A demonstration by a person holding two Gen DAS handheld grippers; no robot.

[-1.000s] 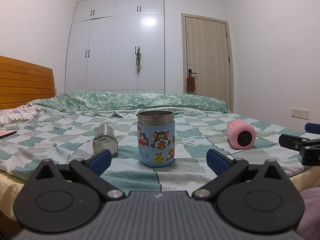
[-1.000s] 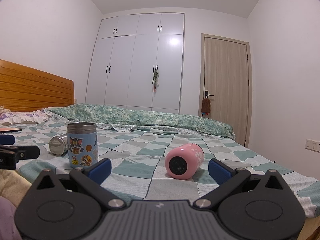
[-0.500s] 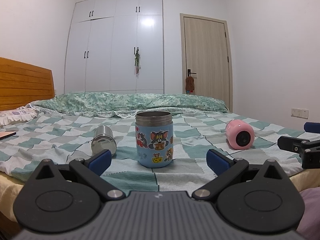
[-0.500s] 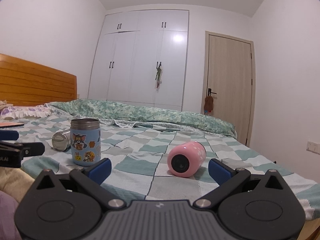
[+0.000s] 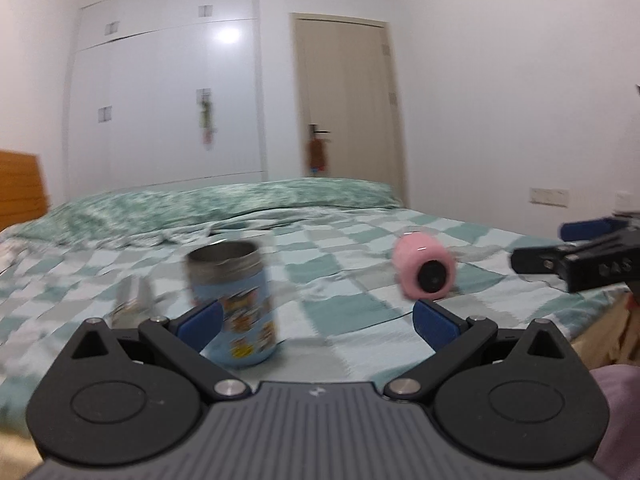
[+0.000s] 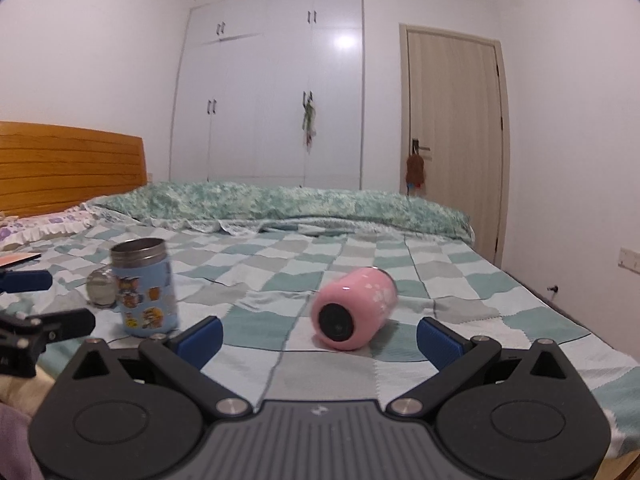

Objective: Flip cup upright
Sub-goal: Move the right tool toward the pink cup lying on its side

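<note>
Right wrist view: right tongs spread wide, holding nothing, lined up on the pink cup lying on its side just ahead, dark end facing us. Left tongs also apart and empty, with the sticker cup upright just past them and a steel lid beside it. My worry: a round cup on a soft checked bed could roll away if nudged off-centre, or tip again once stood up. Farther back: rumpled quilt, wooden headboard, white wardrobe, door.
</note>
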